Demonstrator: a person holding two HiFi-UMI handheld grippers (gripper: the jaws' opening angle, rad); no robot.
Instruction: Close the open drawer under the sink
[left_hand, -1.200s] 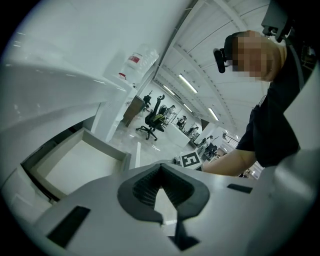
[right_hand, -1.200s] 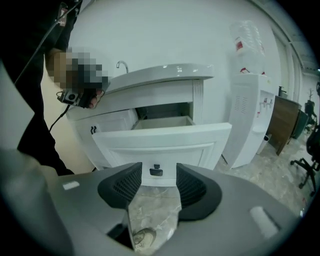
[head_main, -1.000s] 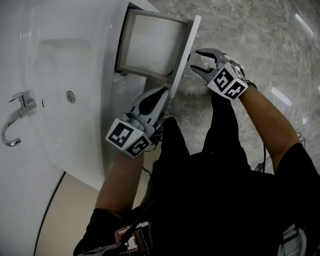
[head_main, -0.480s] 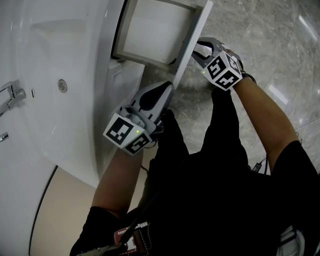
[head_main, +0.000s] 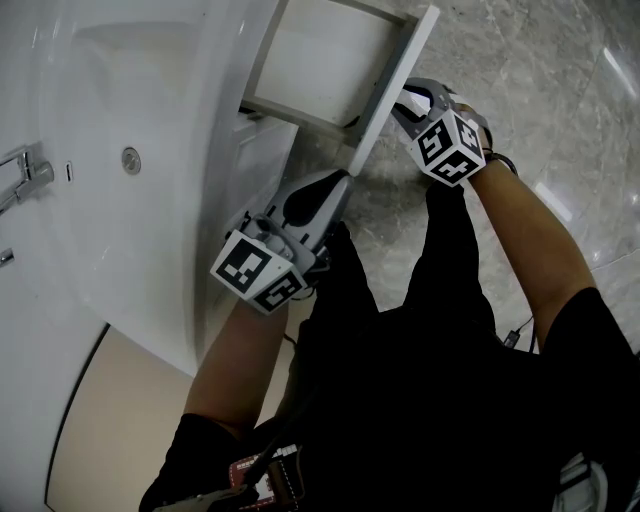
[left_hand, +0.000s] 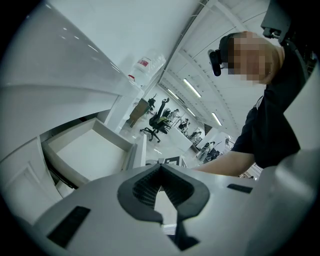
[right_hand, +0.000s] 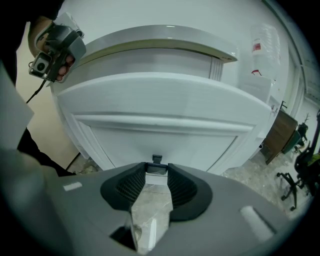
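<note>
Head view looks steeply down; gripper views share the drawer.

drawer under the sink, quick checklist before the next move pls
1. Drawer pulled out, nothing seen inside it: ok.
2. Right gripper lined up on the handle: ok, the handle sits between its tips.
3. Grip on the handle: ok, it seems. The jaws have just been closing and look to press it on both sides.
4. Left gripper shut with nothing in it: ok.
5. Left gripper clear of the drawer front: cannot tell. In the head view its tip is right at the front's lower corner.
6. Space behind the drawer free: cannot tell, hidden under the sink.
</note>
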